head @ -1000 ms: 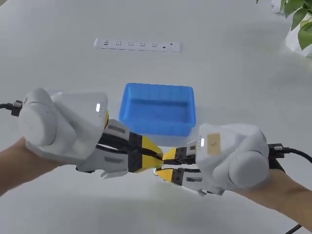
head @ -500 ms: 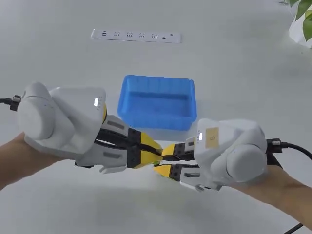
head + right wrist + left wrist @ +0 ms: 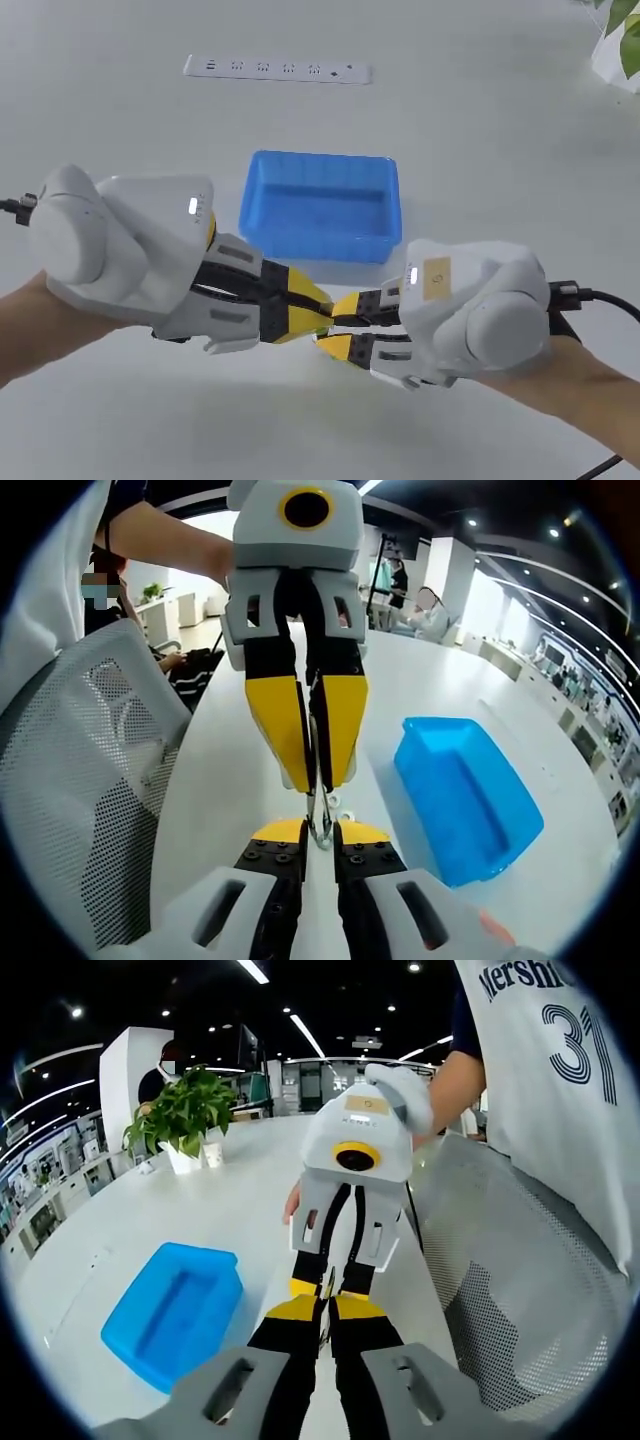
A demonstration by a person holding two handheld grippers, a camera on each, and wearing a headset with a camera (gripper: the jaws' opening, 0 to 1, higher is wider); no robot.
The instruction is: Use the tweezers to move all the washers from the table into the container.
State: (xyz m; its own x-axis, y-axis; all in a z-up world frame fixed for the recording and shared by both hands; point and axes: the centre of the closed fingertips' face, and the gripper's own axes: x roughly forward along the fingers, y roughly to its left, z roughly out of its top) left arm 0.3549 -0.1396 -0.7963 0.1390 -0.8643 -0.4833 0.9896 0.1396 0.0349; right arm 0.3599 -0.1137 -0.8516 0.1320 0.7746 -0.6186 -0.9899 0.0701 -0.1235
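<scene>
My two grippers meet tip to tip over the white table, in front of the blue container [image 3: 320,205]. The left gripper [image 3: 318,300] comes in from the left and the right gripper [image 3: 330,330] from the right. Thin metal tweezers [image 3: 319,805] run between them. The left gripper's yellow fingers [image 3: 345,725] are closed on one end, and the right gripper [image 3: 319,838] is closed on the other. In the left gripper view its own jaws [image 3: 327,1312] pinch the tweezers [image 3: 322,1310], facing the right gripper's body. A small pale washer [image 3: 337,802] lies on the table beside the tweezers.
A white power strip [image 3: 277,70] lies beyond the container. A potted plant [image 3: 180,1115] stands at the far table corner. A mesh chair [image 3: 520,1290] and a person in a numbered jersey [image 3: 540,1070] are at the near table edge. The container [image 3: 465,795] looks empty.
The head camera has tilted, so the container and power strip sit a bit higher in the picture. Both grippers stay tip to tip, drifting slightly toward the container.
</scene>
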